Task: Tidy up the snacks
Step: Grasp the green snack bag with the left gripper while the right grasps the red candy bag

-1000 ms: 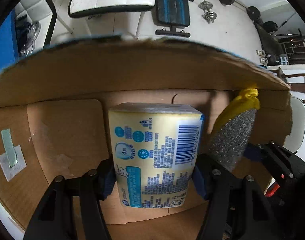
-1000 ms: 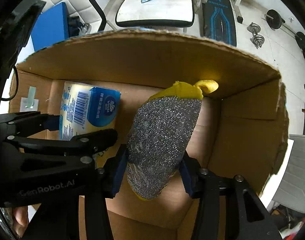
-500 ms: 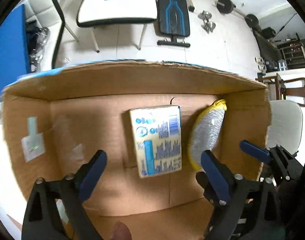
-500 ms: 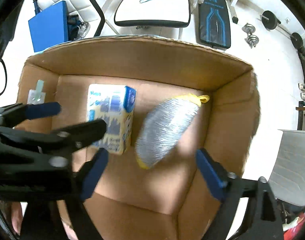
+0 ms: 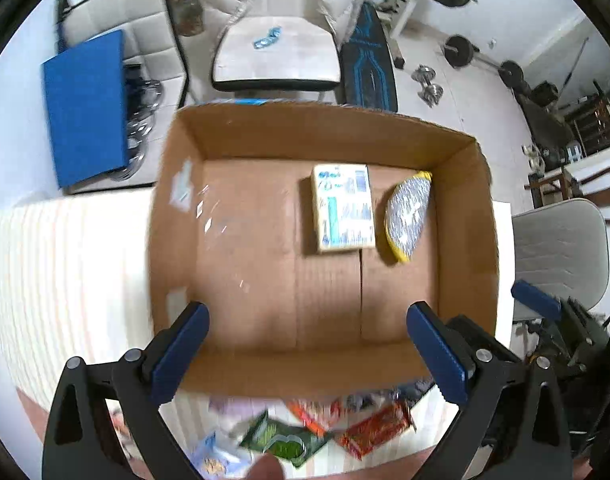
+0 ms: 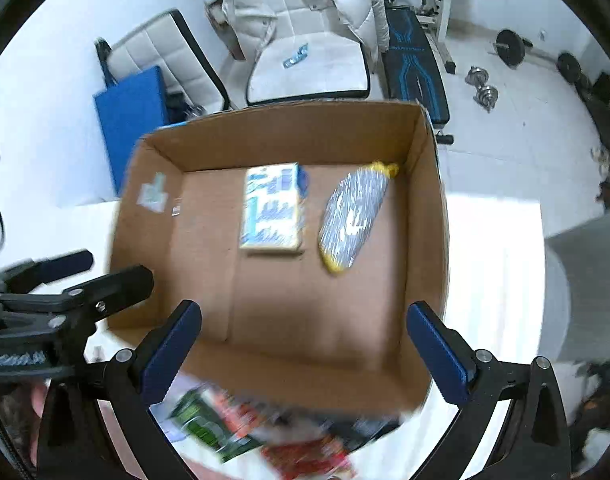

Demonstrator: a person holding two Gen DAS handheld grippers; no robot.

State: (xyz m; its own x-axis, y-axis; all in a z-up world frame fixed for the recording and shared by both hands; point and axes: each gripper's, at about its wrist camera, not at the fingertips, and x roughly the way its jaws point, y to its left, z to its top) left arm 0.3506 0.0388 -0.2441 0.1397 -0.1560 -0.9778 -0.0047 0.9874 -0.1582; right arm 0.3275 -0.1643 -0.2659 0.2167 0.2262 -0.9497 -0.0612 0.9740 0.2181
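Note:
An open cardboard box point(image 5: 177, 240) point(image 6: 429, 216) stands on the table. On its floor, toward the far wall, lie a yellow and blue packet point(image 5: 342, 208) point(image 6: 273, 210) and, to its right, a silver and yellow pouch point(image 5: 407, 214) point(image 6: 353, 216). My left gripper point(image 5: 307, 350) is open and empty above the box's near wall. My right gripper point(image 6: 305, 346) is likewise open and empty, held high over the near wall. Loose snack packets, one green point(image 5: 283, 444) point(image 6: 209, 426) and one red point(image 5: 379, 430) point(image 6: 305, 458), lie blurred on the table before the box.
The table wears a pale striped cloth point(image 5: 65, 272). Beyond it stand a white chair point(image 5: 277, 56), a blue board point(image 5: 87, 108), a weight bench point(image 5: 369, 68) and dumbbells point(image 5: 427, 84). A grey chair point(image 5: 557, 248) sits right of the box.
Both grippers opened, leaving the packet and the pouch on the box floor, then drew back and up out of the box. The snacks in front of the box have come into view.

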